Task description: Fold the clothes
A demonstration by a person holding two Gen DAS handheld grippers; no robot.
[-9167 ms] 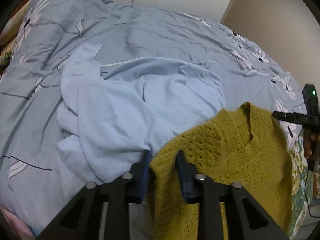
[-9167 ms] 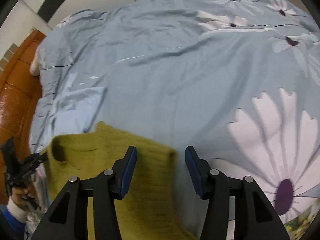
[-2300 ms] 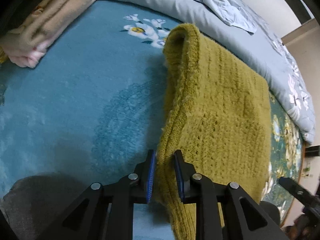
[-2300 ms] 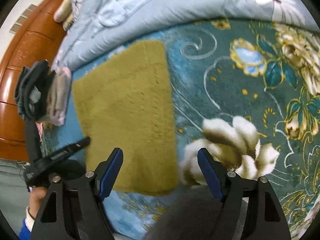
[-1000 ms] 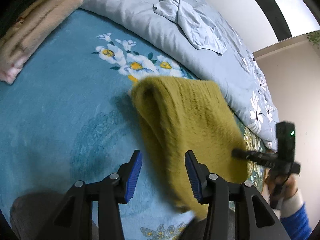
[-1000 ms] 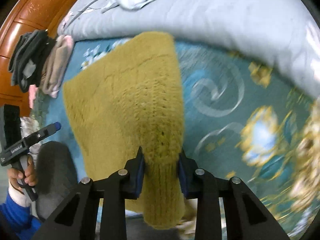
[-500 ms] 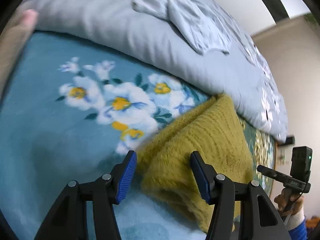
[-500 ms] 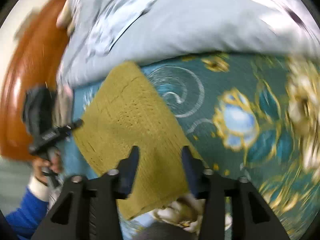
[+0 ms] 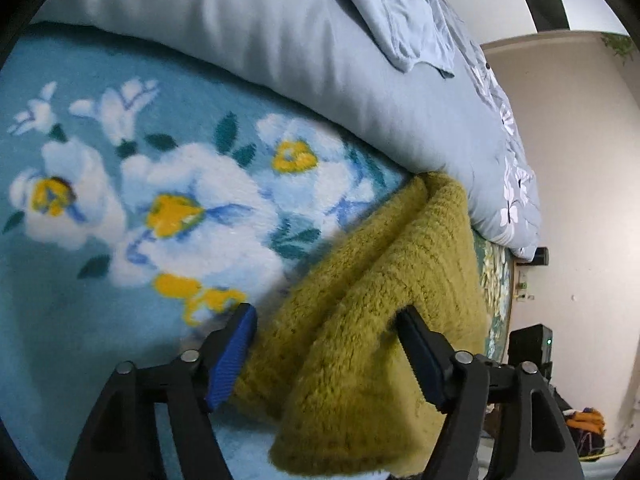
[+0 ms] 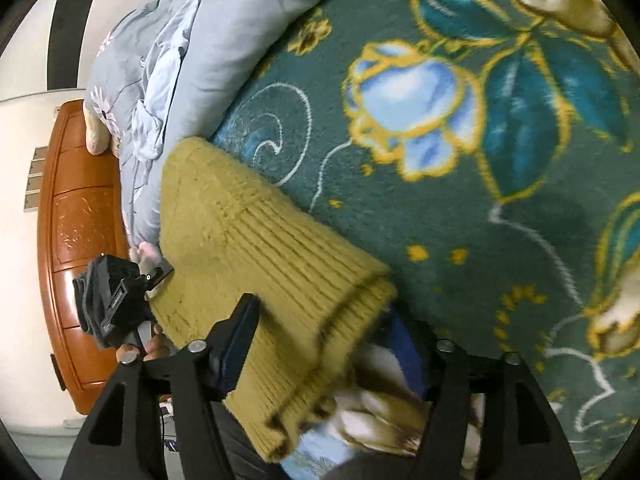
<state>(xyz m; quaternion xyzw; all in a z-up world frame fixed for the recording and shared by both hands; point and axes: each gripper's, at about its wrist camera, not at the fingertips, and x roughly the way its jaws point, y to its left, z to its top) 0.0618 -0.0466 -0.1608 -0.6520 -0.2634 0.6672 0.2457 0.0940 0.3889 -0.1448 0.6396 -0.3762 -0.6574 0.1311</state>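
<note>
A mustard-yellow knit sweater [image 9: 384, 300] lies folded on a flowered blue blanket [image 9: 100, 208]; it also shows in the right wrist view [image 10: 248, 248]. My left gripper [image 9: 328, 348] is open, its jaws wide apart on either side of the sweater's folded near edge. My right gripper [image 10: 324, 340] is open too, its jaws straddling the ribbed hem end of the sweater. Neither gripper pinches the knit.
A grey-blue duvet [image 9: 280, 52] with a light blue garment [image 9: 404, 20] on it lies behind the sweater. A wooden headboard [image 10: 76, 216] stands at the left of the right wrist view, with the left gripper's hand [image 10: 132, 320] before it.
Both grippers, shut on the sweater earlier, have opened and dropped low over it. The sweater, carried from the duvet, now lies folded on the flowered blanket.
</note>
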